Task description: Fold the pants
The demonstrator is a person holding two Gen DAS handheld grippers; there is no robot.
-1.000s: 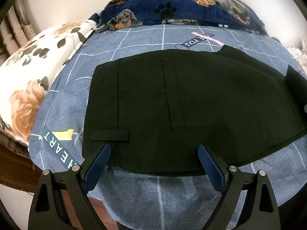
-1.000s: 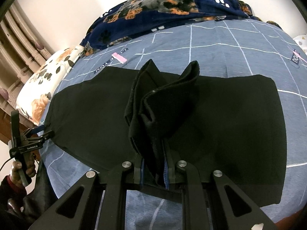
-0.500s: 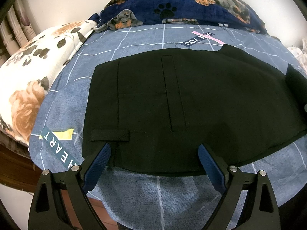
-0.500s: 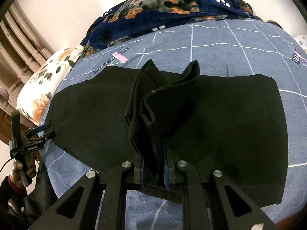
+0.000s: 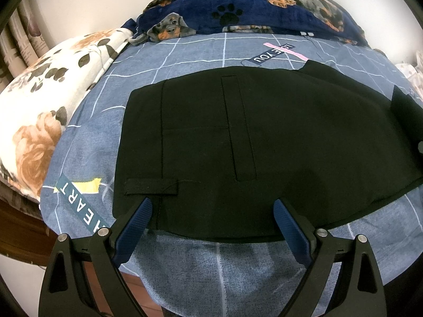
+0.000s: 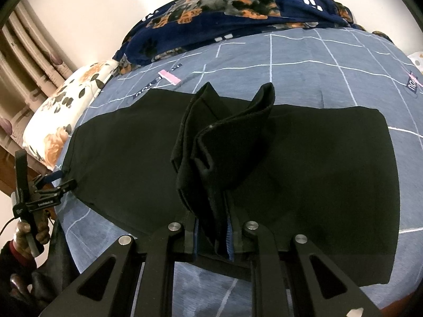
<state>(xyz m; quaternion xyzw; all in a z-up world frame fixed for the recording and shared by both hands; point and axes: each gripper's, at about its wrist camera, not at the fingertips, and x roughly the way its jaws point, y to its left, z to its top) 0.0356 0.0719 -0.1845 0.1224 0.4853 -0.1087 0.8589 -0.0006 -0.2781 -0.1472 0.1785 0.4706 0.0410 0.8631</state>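
1. The black pants (image 5: pixel 238 145) are lying flat across the blue checked bed (image 5: pixel 216 264), waistband end to the left, near the flowered pillow (image 5: pixel 53 100).
2. The right tongs (image 6: pixel 212 233) are pinching a bunched fold of the pants' near edge, and the cloth is standing up between the narrow fingers.
3. The left tongs (image 5: pixel 211 219) are hanging wide and holding nothing, just at the near hem beside the belt loop (image 5: pixel 150 187).
4. The step in hand is probably lifting one end to fold it over.
5. Next, the left tongs likely need to be closing on the near edge, so both ends are travelling together.
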